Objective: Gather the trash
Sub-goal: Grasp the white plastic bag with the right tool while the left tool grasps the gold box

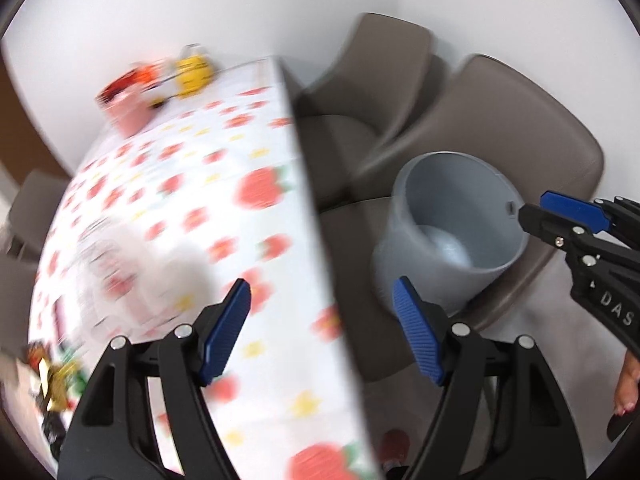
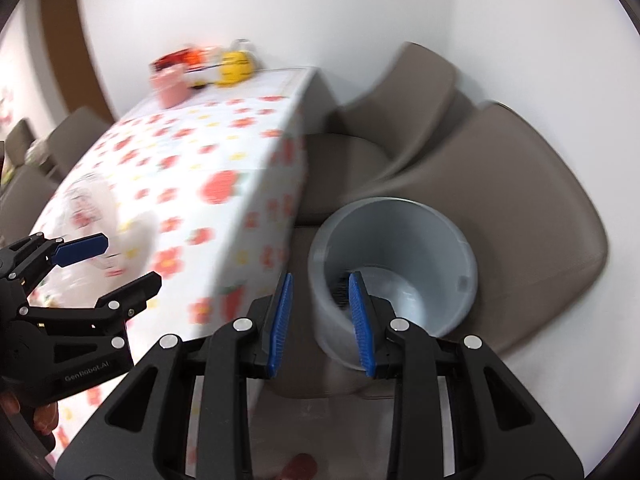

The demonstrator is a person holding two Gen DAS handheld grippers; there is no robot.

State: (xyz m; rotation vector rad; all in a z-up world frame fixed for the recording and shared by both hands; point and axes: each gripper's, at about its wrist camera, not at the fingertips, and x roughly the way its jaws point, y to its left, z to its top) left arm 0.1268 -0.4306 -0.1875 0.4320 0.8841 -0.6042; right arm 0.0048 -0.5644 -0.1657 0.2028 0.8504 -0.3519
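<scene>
A grey round bin [image 2: 400, 276] stands on a brown chair seat beside the table; it also shows in the left wrist view [image 1: 448, 224] and looks empty. My right gripper [image 2: 322, 324] straddles the bin's near rim, jaws partly apart, with the rim between the blue pads; in the left wrist view it [image 1: 532, 216] touches the far rim. My left gripper [image 1: 320, 332] is open and empty above the table edge; it [image 2: 116, 264] also shows in the right wrist view. A blurred clear plastic wrapper [image 1: 116, 276] lies on the table, and it [image 2: 92, 216] also shows in the right wrist view.
The table [image 1: 276, 360] has a white cloth with red flowers. A pink cup [image 2: 170, 84], red packaging and a yellow container [image 2: 236, 64] stand at its far end. Brown chairs [image 2: 500, 184] line the right side by the white wall. Dark and gold wrappers [image 1: 52, 376] lie at the left.
</scene>
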